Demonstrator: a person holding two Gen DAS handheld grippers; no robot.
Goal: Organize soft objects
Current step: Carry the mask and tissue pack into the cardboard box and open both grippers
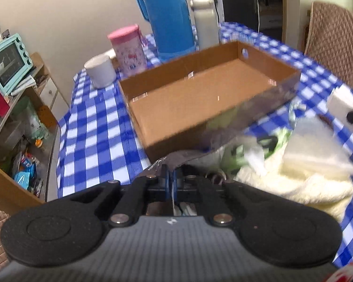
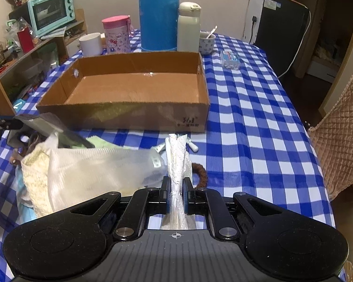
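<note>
An open cardboard box [image 1: 200, 96] lies empty on the blue checked tablecloth; it also shows in the right wrist view [image 2: 134, 87]. My left gripper [image 1: 171, 176] is shut on a thin grey cloth [image 1: 223, 127], lifted and blurred in front of the box; that cloth shows at the left in the right wrist view [image 2: 47, 127]. My right gripper [image 2: 176, 183] is shut on a white dotted cloth [image 2: 177, 155], just before the box. A pile of soft things lies beside both grippers: a cream towel [image 1: 294, 188], a white mesh bag [image 2: 94, 166].
Behind the box stand a blue thermos [image 2: 158, 11], a white bottle [image 2: 188, 27], a pink cup [image 2: 116, 34], a white mug [image 2: 90, 44] and a small cup with a spoon [image 2: 207, 41]. A quilted chair [image 2: 341, 145] stands right. A cluttered shelf with a teal oven [image 2: 51, 10] stands left.
</note>
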